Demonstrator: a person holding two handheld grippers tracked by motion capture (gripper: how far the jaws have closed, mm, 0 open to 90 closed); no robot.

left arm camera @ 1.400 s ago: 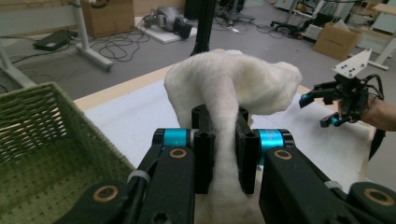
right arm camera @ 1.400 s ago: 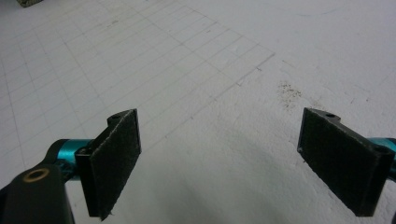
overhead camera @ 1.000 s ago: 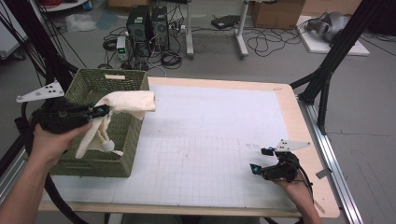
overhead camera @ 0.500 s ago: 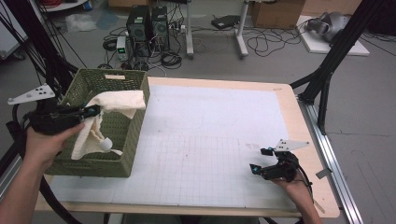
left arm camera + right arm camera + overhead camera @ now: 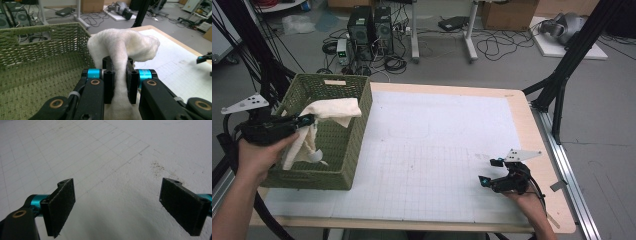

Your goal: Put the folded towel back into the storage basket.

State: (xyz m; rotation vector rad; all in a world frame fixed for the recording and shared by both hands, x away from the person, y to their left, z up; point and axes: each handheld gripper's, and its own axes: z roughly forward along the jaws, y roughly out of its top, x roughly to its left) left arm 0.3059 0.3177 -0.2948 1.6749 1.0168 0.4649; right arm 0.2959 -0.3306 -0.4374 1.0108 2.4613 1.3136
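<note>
So on my feed the left gripper [image 5: 304,120] is clamped tight on a cream-white cloth [image 5: 334,109], and it's right over the green woven basket [image 5: 324,170] that sits at the left edge of the table [image 5: 512,100], near the front-left corner. The person's left hand [image 5: 257,155] holds that gripper level, jaws pointing toward the middle of the table, just above the basket's left rim.

In the left gripper view the grip is really clear: both black pads are squeezing a bunched strip of the cloth [image 5: 120,75], with the rest of it puffing up in a lump past the jaw tips. From the high view, one part of the cloth lies over toward the basket's right rim, and another part hangs down inside the basket. I can't tell whether the hanging end touches the basket floor or not.

The right gripper [image 5: 492,171] is over at the front-right corner of the table, held low in the person's right hand [image 5: 527,197]. Its jaws are spread wide with nothing between them. In the right gripper view I see the two pads [image 5: 61,205] standing well apart over the white gridded mat [image 5: 105,152] that covers the tabletop, with a little speckled smudge [image 5: 157,166] on the mat just ahead.
</note>
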